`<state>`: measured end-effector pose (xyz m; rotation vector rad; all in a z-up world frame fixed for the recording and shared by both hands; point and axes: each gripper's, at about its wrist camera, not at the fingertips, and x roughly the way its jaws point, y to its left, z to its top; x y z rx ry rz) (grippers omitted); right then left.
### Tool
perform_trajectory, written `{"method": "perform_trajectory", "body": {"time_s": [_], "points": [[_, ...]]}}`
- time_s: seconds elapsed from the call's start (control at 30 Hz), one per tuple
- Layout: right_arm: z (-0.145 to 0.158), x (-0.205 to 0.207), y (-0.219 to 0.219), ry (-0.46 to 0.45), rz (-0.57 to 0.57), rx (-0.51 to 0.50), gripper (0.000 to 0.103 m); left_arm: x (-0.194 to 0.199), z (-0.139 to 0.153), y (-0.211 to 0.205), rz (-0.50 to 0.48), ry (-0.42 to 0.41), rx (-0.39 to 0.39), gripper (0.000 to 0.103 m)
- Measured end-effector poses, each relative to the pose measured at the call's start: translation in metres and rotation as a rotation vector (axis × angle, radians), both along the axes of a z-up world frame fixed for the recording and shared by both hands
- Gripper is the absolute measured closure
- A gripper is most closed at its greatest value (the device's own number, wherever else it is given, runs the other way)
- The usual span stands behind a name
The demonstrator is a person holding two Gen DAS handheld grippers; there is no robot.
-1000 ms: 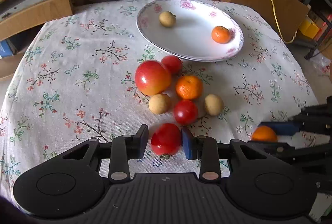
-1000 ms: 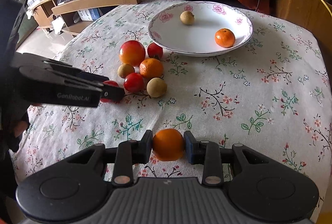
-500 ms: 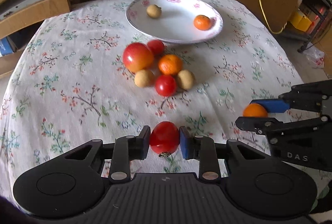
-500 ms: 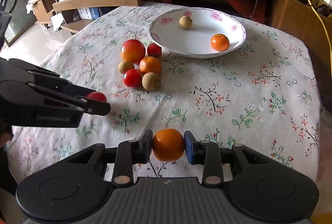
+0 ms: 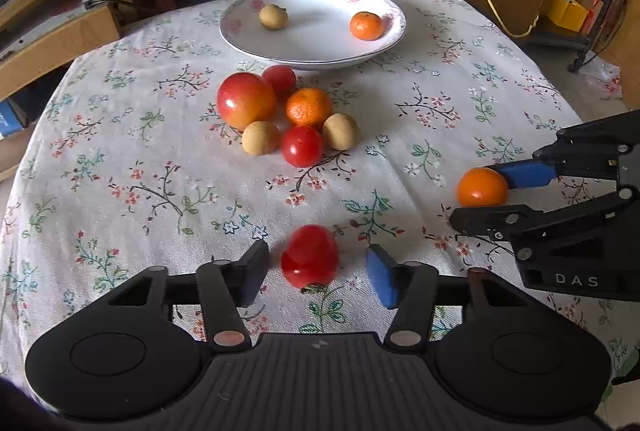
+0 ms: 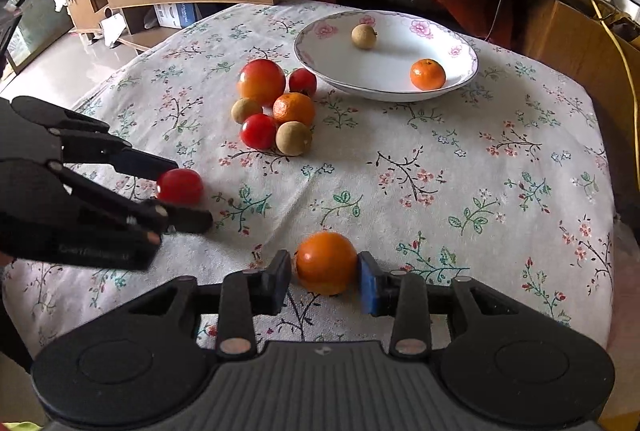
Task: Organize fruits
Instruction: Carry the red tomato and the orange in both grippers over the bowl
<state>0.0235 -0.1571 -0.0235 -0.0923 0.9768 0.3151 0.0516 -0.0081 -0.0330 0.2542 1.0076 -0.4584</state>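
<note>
at the left edge of the bench (image 5: pixel 100 135) the flowered cloth lies bare, a wide stretch of open room running from the near rim up toward the wooden shelves behind. the left gripper (image 5: pixel 316 267) hangs over the near part of the cloth, its fingers (image 5: pixel 380 273) just having spread apart; the red tomato (image 5: pixel 309 256) sits blurred between them with a clear gap on each side, so it is released (the right wrist view shows the same tomato (image 6: pixel 179 186) between the two dark fingers). beyond it, mid-bench, a cluster of fruit lies tight together: a large apple (image 5: pixel 246 99), a small red tomato behind it, an orange (image 5: pixel 308 107), two brown longans (image 5: pixel 260 138) and another red tomato (image 5: pixel 302 146), all touching or nearly so. the front of the cluster is well apart from the left gripper, with bare cloth between. behind the cluster, just beside it, stands the white plate (image 5: pixel 320 47) near the far edge of the bench, holding one longan and one small orange, apart from each other, with much of its floor free. to the right, the right gripper (image 6: pixel 325 277) is near the right rim of the bench, and its fingers (image 6: pixel 368 289) have been easing open around the held orange (image 6: pixel 326 263); the blue pad touches the fruit, the black one stands a sliver off. right of the plate and cluster the cloth is bare to the edge.
</note>
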Motion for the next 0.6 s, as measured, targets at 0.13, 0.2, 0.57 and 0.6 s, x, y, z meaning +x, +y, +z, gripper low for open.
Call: {"method": "perform_trajectory", "body": {"time_s": [0.13,0.2,0.57,0.6], "points": [[0.0004,0.0004,-0.0014,0.002,-0.001,0.003,0.064,0.0001,-0.0005,0.0,0.004,-0.005,0.0,0.039],[0.0004,0.0006,-0.0026,0.001,-0.002,0.007,0.064,-0.0001,-0.0007,-0.0009,0.003,-0.012,0.006,0.043],[0.0015,0.0029,-0.004,0.018,-0.021,-0.01,0.069,-0.0012,0.0027,-0.0017,0.028,0.004,0.017,0.066],[0.0019,0.0024,-0.0037,0.019,-0.023,-0.014,0.07,-0.0017,0.0028,-0.0021,0.028,0.006,0.019,0.066]]}}
